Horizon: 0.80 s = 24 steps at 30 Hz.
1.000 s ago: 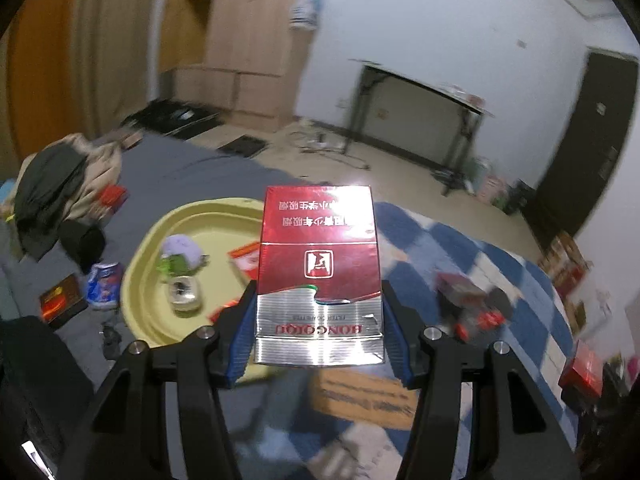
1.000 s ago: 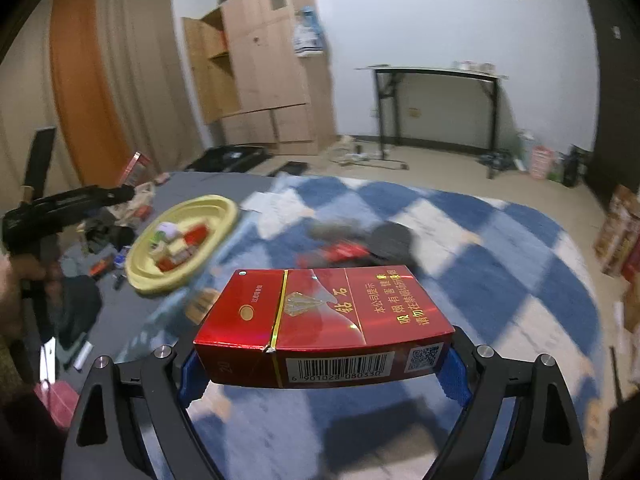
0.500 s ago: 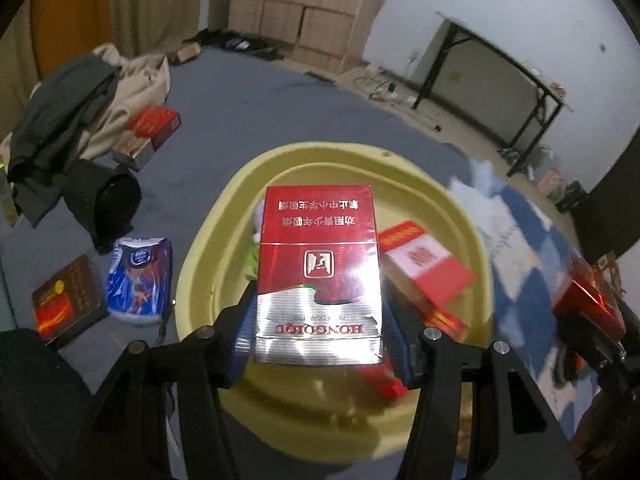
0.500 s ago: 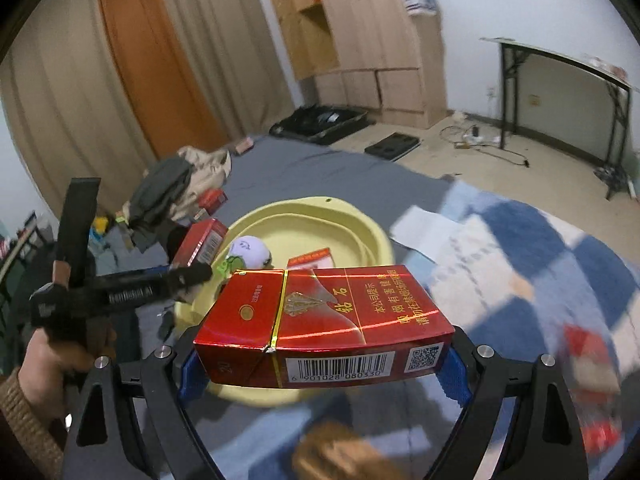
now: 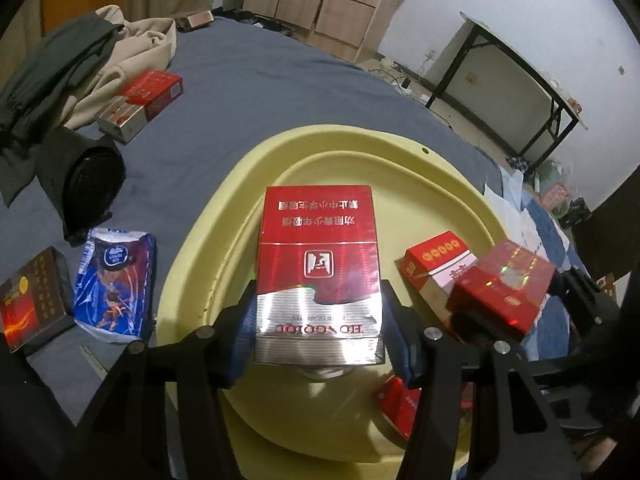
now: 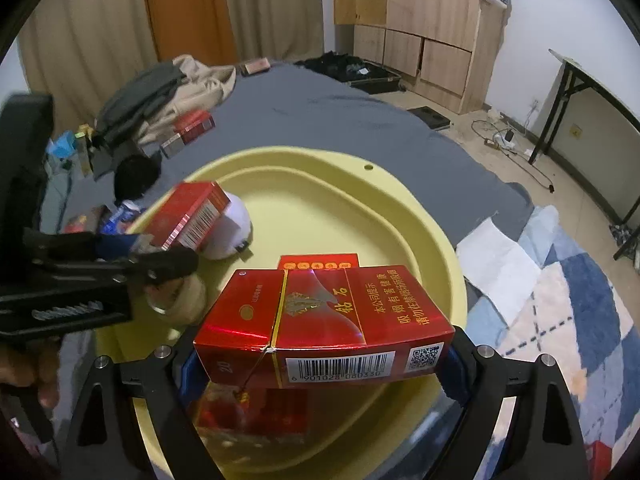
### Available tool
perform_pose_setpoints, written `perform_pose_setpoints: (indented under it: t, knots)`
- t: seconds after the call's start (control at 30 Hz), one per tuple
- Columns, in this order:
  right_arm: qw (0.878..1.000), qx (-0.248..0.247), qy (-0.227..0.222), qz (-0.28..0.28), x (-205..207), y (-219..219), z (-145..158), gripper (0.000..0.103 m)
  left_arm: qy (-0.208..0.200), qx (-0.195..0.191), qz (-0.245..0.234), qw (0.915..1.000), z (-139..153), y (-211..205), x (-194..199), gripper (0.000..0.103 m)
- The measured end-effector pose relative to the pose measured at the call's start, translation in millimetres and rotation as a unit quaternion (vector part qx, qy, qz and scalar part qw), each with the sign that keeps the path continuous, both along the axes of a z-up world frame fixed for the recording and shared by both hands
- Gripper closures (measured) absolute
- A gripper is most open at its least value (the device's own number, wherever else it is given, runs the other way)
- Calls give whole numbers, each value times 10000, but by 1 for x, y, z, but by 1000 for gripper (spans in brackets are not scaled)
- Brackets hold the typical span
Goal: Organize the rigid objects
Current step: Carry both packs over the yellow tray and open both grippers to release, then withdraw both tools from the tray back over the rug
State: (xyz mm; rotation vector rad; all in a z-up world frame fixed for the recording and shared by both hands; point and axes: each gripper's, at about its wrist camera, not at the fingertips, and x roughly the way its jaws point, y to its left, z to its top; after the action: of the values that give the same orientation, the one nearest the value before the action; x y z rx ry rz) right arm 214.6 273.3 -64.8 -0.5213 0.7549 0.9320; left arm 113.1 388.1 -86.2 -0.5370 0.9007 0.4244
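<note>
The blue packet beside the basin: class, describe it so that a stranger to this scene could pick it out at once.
Start from the big yellow basin on the grey bedcover. Just off its left rim in the left wrist view lies a blue packet, between the basin and a dark box with orange flames. It is the only soft, crinkled blue wrapper; its neighbours are stiff boxes.

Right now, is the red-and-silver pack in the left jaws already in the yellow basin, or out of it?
Out of it: the red-and-silver pack is clamped between the left jaws, held above the yellow basin, not resting inside.
</note>
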Motion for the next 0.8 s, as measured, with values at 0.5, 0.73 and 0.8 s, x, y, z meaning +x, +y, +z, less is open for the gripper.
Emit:
perform_pose_setpoints:
  t: [0.5,0.73,0.8]
  knots:
    - [9967,800,-125,-21,-49,-77,40,3,-641,509,-271,9963,76,-52,4,0]
    - [9866,1202,-460,-1005,-112,-236,80,0,-1009,88,-1254,9869,107,-166,-1,0]
    - [9821,1229,-510,-1331,-129,-282,84,0,-933,180,-1609,9824,110,-206,-7,0]
